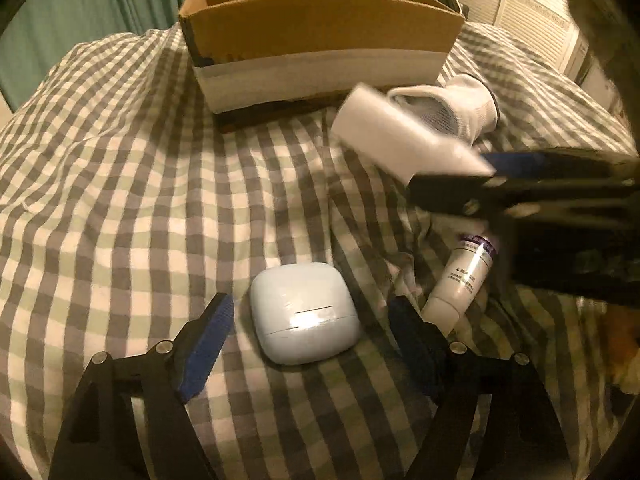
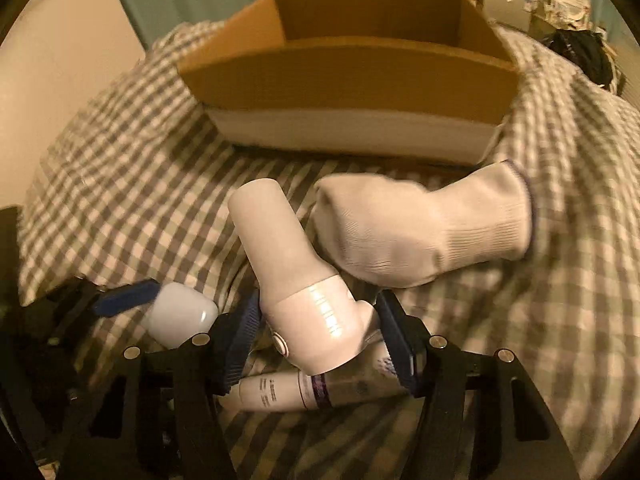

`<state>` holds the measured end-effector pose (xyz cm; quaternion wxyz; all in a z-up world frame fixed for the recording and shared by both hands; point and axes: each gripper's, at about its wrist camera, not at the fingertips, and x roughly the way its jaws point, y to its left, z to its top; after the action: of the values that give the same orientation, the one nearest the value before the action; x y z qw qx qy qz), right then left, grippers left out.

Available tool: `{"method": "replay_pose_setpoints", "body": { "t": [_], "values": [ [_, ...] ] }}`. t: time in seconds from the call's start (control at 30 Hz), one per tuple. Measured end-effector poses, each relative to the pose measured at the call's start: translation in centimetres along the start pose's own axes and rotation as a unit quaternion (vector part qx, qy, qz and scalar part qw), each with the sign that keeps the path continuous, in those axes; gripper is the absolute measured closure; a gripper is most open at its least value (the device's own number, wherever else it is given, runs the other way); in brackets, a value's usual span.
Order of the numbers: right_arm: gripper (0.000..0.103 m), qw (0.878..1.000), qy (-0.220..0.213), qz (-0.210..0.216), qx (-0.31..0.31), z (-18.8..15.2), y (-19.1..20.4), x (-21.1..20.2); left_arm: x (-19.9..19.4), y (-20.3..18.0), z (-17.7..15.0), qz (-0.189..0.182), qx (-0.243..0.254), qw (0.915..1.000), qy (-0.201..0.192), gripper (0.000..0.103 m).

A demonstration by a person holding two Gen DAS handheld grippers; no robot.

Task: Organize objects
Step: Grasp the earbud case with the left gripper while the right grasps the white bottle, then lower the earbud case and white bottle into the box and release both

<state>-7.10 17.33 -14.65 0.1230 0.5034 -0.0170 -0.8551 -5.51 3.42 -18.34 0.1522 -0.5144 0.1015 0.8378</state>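
A pale blue earbud case [image 1: 305, 314] lies on the checked bedcover between the open fingers of my left gripper [image 1: 312, 334]; it also shows in the right wrist view [image 2: 180, 318]. My right gripper [image 2: 316, 336] is shut on a white tube-shaped bottle [image 2: 296, 280], held above the cover; in the left wrist view the bottle [image 1: 404, 136] sticks out of the right gripper [image 1: 476, 178]. A white tube with a purple band [image 2: 304, 392] lies under it, also seen in the left wrist view [image 1: 460, 276]. A white sock [image 2: 424, 228] lies ahead. An open cardboard box [image 2: 348, 76] stands behind.
The checked bedcover [image 1: 120, 200] is rumpled and soft. The cardboard box [image 1: 320, 40] has a white band round its lower wall. Green curtains [image 1: 80, 20] hang behind. Dark clutter [image 2: 580, 56] sits at the far right.
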Motion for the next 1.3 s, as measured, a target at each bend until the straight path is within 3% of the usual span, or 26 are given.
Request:
{"method": "replay_pose_setpoints", "body": {
  "t": [0.1,0.33,0.63,0.93,1.3],
  "values": [
    [0.044,1.000,-0.020,-0.004,-0.002,-0.1,0.1,-1.5,0.4,-0.9,0.0,-0.005,0.008,1.0000,0.001,0.050],
    [0.044,0.999,-0.047,-0.001,-0.001,-0.1,-0.1,-3.8,-0.9,-0.9,0.1,-0.011,-0.001,0.9998,-0.015,0.050],
    [0.044,0.995,-0.096,-0.010,-0.010,0.6,1.1,-7.7,-6.5,0.2,1.5,0.001,-0.015,0.9966,-0.081,0.050],
    [0.044,0.987,-0.153,-0.029,-0.030,4.3,1.7,-12.2,-10.9,1.7,6.7,0.019,-0.014,0.9888,-0.148,0.050],
    [0.044,0.976,-0.207,-0.053,-0.042,13.6,0.2,-14.3,-11.1,4.5,16.4,0.033,-0.021,0.9782,-0.204,0.050]
  ]
}}
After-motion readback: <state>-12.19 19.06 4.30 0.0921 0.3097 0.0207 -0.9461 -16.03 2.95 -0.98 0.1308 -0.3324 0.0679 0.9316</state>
